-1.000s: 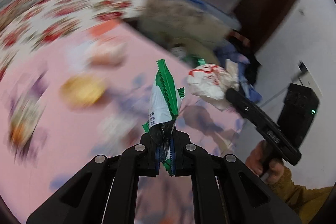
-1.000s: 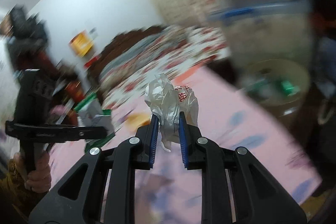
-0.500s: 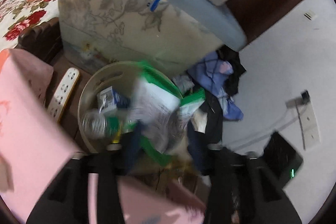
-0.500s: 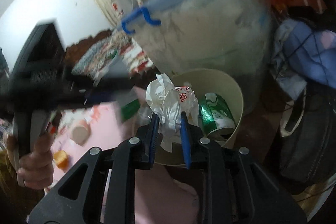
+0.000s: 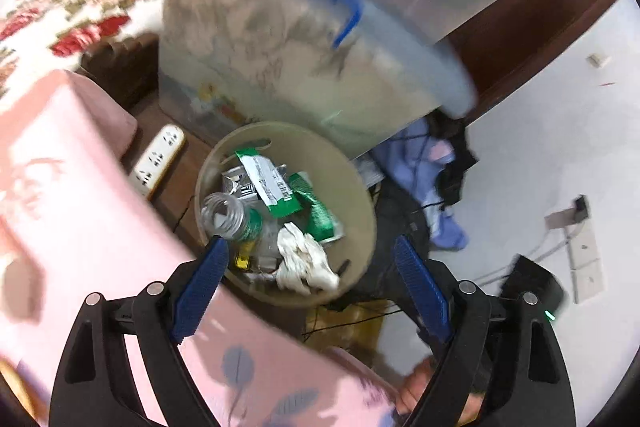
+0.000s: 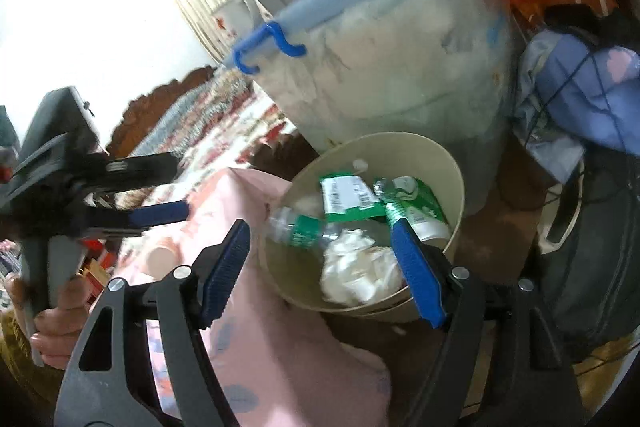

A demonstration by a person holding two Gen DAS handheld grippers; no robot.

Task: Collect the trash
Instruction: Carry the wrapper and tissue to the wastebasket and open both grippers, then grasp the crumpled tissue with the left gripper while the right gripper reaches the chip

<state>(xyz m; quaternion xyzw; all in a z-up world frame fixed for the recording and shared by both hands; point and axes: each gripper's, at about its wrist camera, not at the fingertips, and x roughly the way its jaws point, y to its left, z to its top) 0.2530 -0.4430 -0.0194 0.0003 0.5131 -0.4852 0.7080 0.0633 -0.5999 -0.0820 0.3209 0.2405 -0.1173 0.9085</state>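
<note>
The round beige plastic bin (image 5: 360,203) looks smooth and matt. Inside lie a crumpled white paper wad (image 6: 360,267), a glossy green-and-white foil wrapper (image 5: 272,183) and a clear ribbed plastic bottle (image 5: 224,215). The translucent plastic storage tub (image 6: 400,67) looks cloudy, and the pink floral cloth (image 5: 72,207) soft and matt.

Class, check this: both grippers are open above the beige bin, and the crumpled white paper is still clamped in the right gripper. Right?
Not quite. The crumpled white paper lies inside the beige bin; the right gripper is empty, as the right wrist view shows. Both grippers are open.
</note>
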